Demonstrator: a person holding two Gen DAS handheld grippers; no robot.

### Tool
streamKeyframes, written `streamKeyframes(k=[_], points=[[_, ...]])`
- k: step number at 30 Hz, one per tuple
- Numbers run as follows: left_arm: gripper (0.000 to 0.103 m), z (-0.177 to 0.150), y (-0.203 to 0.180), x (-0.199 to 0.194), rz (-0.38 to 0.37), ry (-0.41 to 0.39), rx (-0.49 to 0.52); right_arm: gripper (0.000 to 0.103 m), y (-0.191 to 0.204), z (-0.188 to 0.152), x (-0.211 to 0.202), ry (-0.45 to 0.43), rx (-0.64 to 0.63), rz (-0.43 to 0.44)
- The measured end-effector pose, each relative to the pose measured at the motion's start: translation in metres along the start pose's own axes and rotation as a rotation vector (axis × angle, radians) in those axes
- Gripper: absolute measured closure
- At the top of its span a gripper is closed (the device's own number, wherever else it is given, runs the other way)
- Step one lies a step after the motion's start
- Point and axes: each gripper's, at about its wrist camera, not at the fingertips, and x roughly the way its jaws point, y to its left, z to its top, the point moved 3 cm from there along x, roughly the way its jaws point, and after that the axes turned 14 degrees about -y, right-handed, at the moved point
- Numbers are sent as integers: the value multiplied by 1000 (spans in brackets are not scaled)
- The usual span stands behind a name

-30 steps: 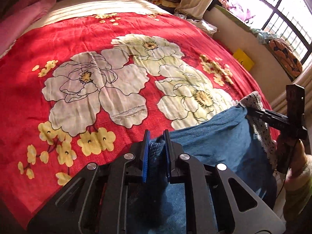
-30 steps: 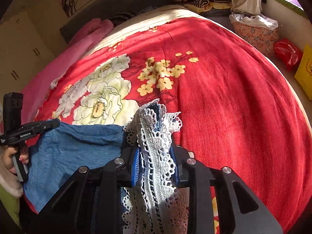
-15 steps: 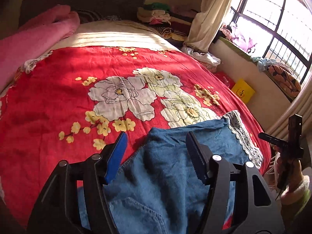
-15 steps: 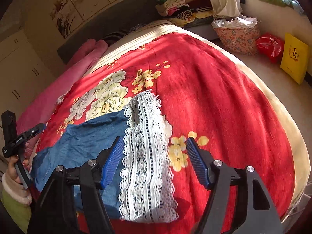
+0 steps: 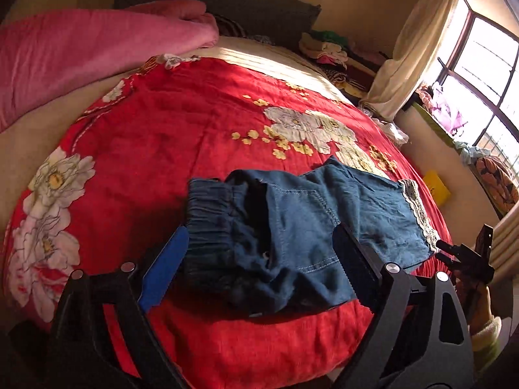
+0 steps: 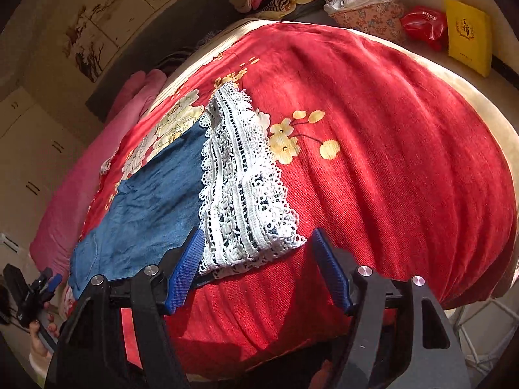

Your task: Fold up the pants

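The blue denim pants [image 5: 301, 220] lie on the red flowered bedspread [image 5: 181, 136], elastic waistband [image 5: 207, 207] to the left, white lace hem [image 5: 418, 214] to the right. My left gripper [image 5: 259, 265] hovers just before the waistband, its jaws opening and pressing on nothing. In the right wrist view the lace hem [image 6: 246, 188] and the denim [image 6: 146, 201] lie flat. My right gripper [image 6: 259, 272] stands open just short of the hem's near corner, not touching it. Each gripper shows at the edge of the other's view, the right [image 5: 467, 259] and the left [image 6: 35, 288], each in a hand.
A pink quilt [image 5: 81, 55] lies along the bed's left side. Folded clothes [image 5: 327, 48] are piled by the headboard. A yellow bag [image 6: 467, 35], a red bag [image 6: 421, 26] and a flowered bag [image 6: 373, 19] sit on the floor beyond the bed's right edge. A curtain [image 5: 418, 48] hangs by the window.
Both grippers were shut on the pants, the right on the lace hem. Both have let go, spread their jaws and drawn back; the left swung over to the waistband end.
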Motion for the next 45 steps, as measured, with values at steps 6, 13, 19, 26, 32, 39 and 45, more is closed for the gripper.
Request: streamKeyframes(k=[6, 13, 19, 26, 32, 39, 45], points=[[17, -19, 28, 7, -2, 59, -199, 35, -2, 0, 6, 2, 74, 26], [33, -33, 26, 41, 54, 117, -224, 66, 3, -1, 10, 22, 78, 67], [59, -31, 25, 47, 130, 94, -124, 82, 18, 10, 0, -26, -54, 30], [59, -36, 24, 49, 165, 88, -63, 82, 4, -5, 13, 16, -110, -43], [52, -36, 30, 51, 170, 77, -68, 75, 2, -4, 8, 6, -74, -24], [49, -10, 14, 5, 180, -60, -11, 60, 17, 22, -48, -154, -182, -62], [40, 15, -50, -7, 52, -133, 118, 57, 85, 15, -45, -140, -384, 50]])
